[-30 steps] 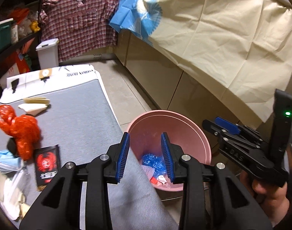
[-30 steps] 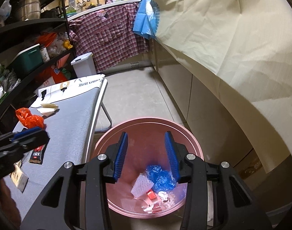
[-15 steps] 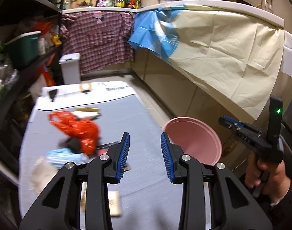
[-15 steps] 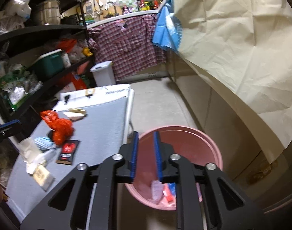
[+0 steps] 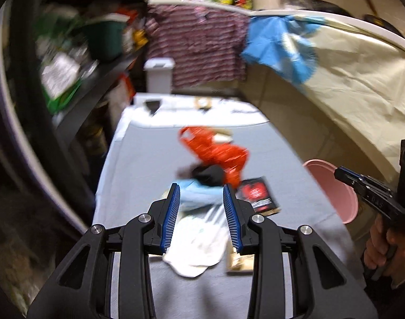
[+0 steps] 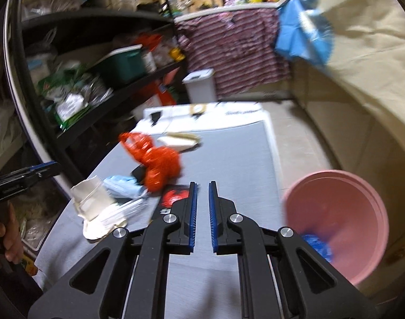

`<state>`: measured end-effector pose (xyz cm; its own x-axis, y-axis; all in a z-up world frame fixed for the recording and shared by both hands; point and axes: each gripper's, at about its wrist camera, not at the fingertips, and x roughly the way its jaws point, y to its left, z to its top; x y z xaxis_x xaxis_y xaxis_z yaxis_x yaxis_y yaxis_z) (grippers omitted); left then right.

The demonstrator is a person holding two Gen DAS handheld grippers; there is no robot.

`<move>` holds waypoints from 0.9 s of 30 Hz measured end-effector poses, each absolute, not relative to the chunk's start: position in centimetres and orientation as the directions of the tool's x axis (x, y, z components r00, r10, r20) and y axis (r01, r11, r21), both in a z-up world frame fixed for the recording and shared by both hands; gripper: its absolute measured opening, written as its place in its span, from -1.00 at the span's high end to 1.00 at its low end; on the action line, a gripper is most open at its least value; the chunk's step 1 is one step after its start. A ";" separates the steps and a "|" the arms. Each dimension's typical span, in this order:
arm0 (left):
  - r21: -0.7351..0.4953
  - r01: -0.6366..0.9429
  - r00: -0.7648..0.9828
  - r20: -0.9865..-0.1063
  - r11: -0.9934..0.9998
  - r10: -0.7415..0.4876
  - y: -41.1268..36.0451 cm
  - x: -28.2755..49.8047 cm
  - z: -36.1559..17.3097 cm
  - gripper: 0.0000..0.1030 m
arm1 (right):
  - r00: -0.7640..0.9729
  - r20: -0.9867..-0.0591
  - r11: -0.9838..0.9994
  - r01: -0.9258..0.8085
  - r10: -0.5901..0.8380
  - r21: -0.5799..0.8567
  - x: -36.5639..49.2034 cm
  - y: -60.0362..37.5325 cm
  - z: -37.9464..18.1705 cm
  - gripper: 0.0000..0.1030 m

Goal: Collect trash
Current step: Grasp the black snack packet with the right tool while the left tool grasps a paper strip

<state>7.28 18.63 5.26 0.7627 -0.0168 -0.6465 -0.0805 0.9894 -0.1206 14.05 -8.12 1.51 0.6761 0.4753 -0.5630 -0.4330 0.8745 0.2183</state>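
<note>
Two claws are angled downward over the grey surface (image 5: pixel 138 159). The left claw (image 5: pixel 201 214) has its blue pads spread part-way with nothing pinched; the pale blue crumpled item (image 5: pixel 199 195) and the white plastic bag (image 5: pixel 199 242) lie below the gap. The right claw (image 6: pixel 201 216) is closing, its pads a narrow slit apart, with nothing between them. In the left wrist view the right claw appears at the right edge, gripped by a hand (image 5: pixel 388 250) beside the surface's right edge.

The trash is clustered mid-surface: an orange-red plastic bag (image 6: pixel 157 162), a black item (image 5: pixel 210 175) touching it, a dark packet with a red print (image 5: pixel 258 195) just beside, and a clear cup (image 6: pixel 92 198) on the white bag. Pale wrappers (image 6: pixel 181 139) lie farther back.

A pink bin (image 6: pixel 340 220) stands on the floor just off the right edge, holding a blue bag (image 6: pixel 316 246). The near strip of the surface is bare. Black shelving (image 6: pixel 101 101) runs close along the left edge; open floor (image 6: pixel 295 138) lies to the right, bounded by cabinets draped with a cream sheet (image 6: pixel 367 42).
</note>
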 end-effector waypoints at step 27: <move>-0.158 -0.240 0.623 -0.782 0.958 0.028 22.6 10.2 -1.2 0.35 | 0.517 -0.746 0.880 -0.432 0.420 0.196 19.4 -1.0 -7.3 0.75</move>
<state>10.22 22.57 -1.24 0.6232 0.0277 -0.7816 -0.2402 0.9578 -0.1576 19.43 -1.04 -7.29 0.5168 0.4202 -0.7459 -0.4322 0.8802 0.1963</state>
